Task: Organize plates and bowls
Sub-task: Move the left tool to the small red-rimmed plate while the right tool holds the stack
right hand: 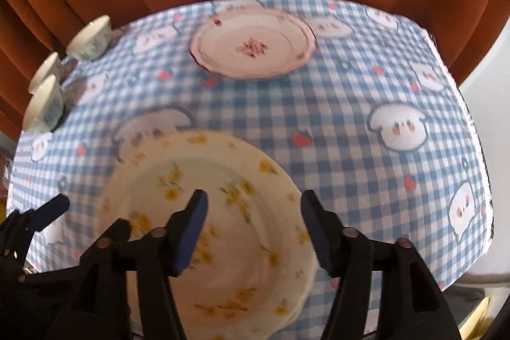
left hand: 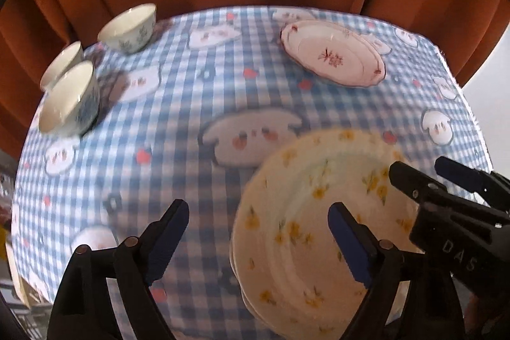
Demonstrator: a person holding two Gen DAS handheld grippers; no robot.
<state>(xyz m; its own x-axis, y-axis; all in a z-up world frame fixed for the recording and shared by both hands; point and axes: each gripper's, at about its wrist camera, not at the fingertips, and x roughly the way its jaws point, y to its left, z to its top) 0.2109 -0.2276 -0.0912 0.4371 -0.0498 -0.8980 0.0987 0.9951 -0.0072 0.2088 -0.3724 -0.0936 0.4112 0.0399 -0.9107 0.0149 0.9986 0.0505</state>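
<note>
Left wrist view: left gripper (left hand: 258, 236) spread wide, grasping nothing, straddling the near rim of the yellow-flowered plate stack (left hand: 306, 222); at least two plates lie nested, lower ones only edge-visible. Pink-flowered plate (left hand: 333, 53) lies apart at the far side, unstacked; three bowls (left hand: 127, 27) stand separately at far left, unnested. Right wrist view: right gripper (right hand: 253, 231) released, empty, above the same stack's right edge. Stack count uncertain; motion blur; table's near edge cut off.
</note>
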